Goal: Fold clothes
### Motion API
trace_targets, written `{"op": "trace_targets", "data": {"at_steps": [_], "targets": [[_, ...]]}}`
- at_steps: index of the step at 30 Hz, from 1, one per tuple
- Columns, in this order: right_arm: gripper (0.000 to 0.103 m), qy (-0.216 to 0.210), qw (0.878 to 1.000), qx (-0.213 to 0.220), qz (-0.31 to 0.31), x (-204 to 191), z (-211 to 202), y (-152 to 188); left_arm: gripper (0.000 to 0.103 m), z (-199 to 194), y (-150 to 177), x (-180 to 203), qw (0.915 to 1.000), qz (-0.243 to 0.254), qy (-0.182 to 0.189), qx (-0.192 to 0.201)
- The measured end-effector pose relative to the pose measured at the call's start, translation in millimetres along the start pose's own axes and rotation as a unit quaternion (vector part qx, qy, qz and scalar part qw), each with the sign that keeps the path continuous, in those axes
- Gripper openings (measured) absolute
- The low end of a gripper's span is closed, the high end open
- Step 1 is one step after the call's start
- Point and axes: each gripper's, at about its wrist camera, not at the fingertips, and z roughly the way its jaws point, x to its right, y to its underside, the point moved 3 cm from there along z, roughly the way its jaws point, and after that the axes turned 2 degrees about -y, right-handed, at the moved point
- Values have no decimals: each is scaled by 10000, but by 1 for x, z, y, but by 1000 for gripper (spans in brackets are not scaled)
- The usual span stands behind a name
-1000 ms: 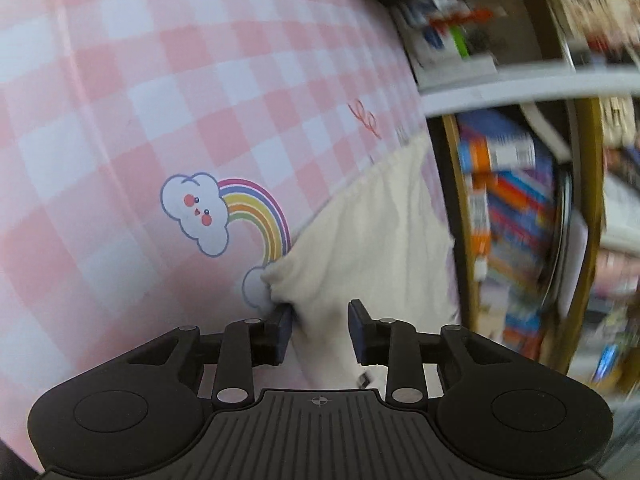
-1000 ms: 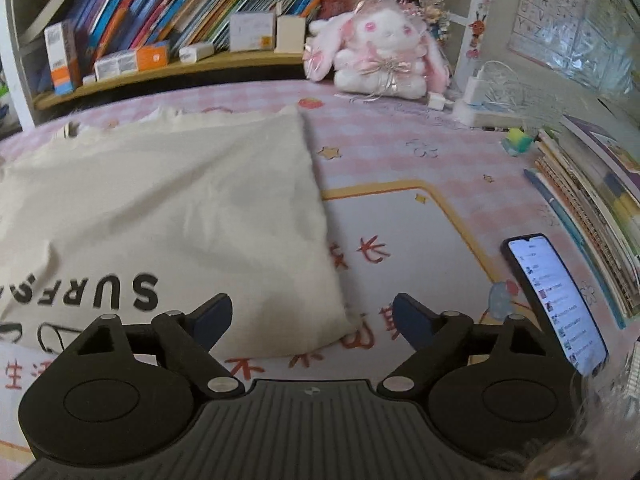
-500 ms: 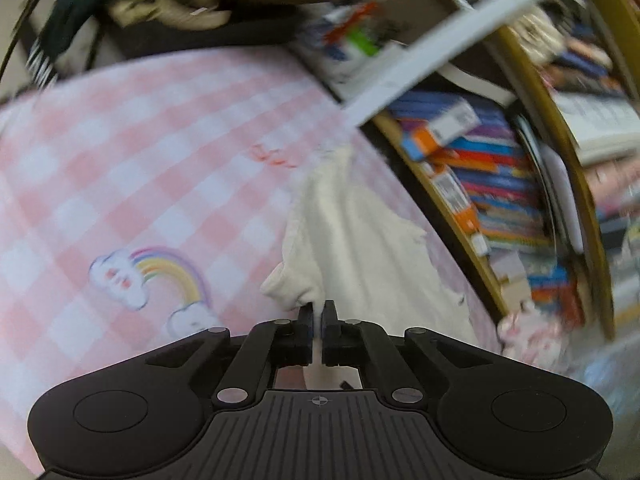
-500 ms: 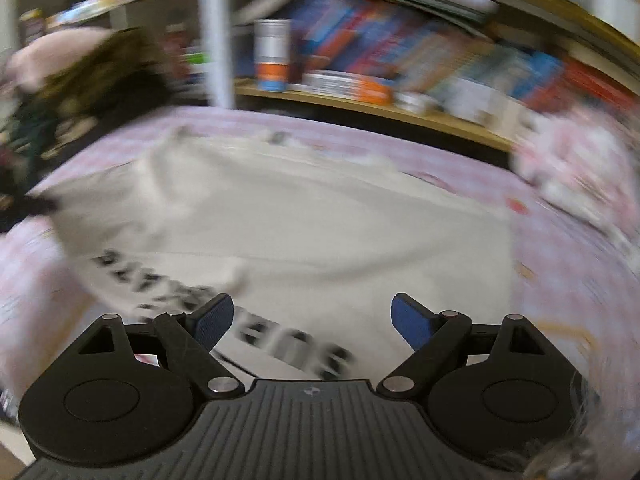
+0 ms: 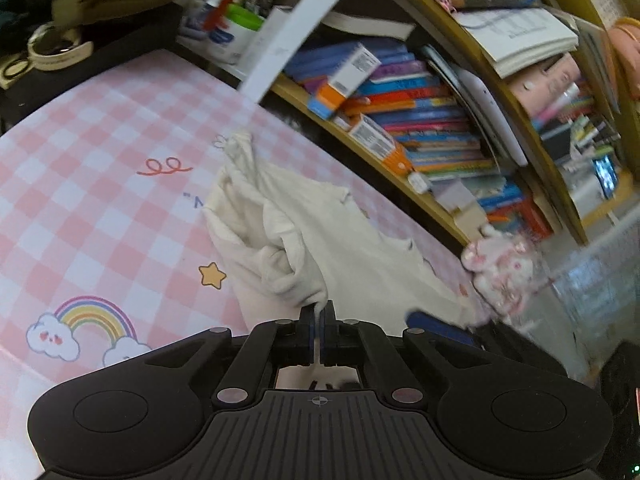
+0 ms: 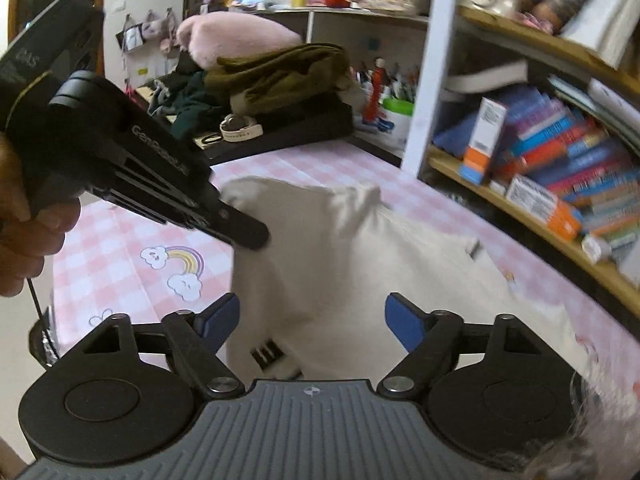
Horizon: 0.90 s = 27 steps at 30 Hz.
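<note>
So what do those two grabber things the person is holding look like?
Both are black plastic. The left gripper and right gripper each have two fingers with blue pads, round black discs, silver screws and a ribbed grey base. The left one's side shows white lettering, and a thin black cable hangs under the hand.

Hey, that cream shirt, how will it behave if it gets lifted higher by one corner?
Probably floppy: the cream shirt already sags and bunches below the left gripper. Likely light, since a thin pinch holds it. The rest may drag across the pink mat.

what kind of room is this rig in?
Probably a child's bedroom or study at home: a bookshelf crammed with colourful books, a pink checked mat printed with rainbows, and a pink plush toy beside the cream garment.
</note>
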Motion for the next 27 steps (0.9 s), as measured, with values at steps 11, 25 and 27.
{"op": "trace_targets", "data": {"at_steps": [11,25,27], "targets": [[19,110,9985,-462,-254,-49,55,-21,2,2,-9,-25,9965,108,602,-577],[3,690,9939,-664,542,-36,57,-20,79,47,-12,-124,9234,-2900,2205,-1209],[3,644,9939,-732,508,-42,60,-20,79,58,-12,-121,9123,-3035,2407,-1331]]}}
